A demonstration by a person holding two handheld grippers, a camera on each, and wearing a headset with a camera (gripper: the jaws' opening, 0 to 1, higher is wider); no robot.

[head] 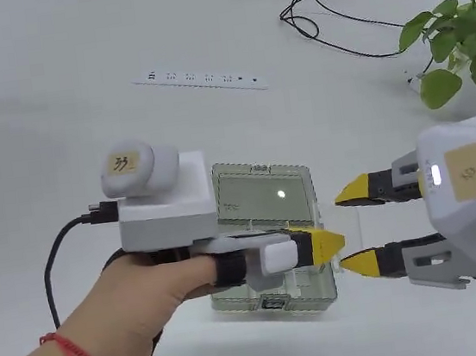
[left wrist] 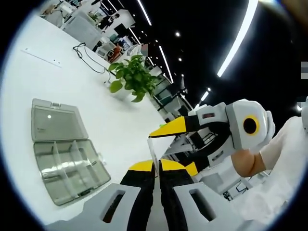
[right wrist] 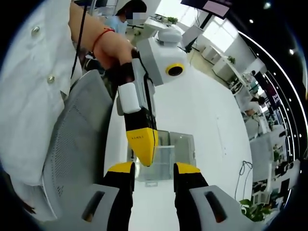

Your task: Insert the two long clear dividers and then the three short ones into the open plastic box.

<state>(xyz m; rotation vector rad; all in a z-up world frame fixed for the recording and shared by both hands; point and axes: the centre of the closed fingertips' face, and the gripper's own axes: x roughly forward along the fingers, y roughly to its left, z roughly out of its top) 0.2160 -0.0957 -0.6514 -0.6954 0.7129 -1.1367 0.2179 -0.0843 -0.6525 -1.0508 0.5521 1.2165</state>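
The open clear plastic box [head: 309,295] lies on the white table with its lid [head: 266,194] folded back. In the left gripper view, the box [left wrist: 45,182] holds several clear dividers. My left gripper [head: 323,244] hovers over the box's right side and is shut on a thin clear divider [left wrist: 151,153]. The divider [right wrist: 166,155] sticks out from the left gripper's yellow tip toward my right gripper [right wrist: 154,172]. My right gripper [head: 355,226] stands open just right of the box, its two jaws one above and one below the divider's free end.
A white power strip [head: 200,78] lies at the back of the table, with a black cable [head: 323,20] beyond it. A green potted plant [head: 460,38] stands at the right edge. A grey mesh chair [right wrist: 77,139] is beside the table.
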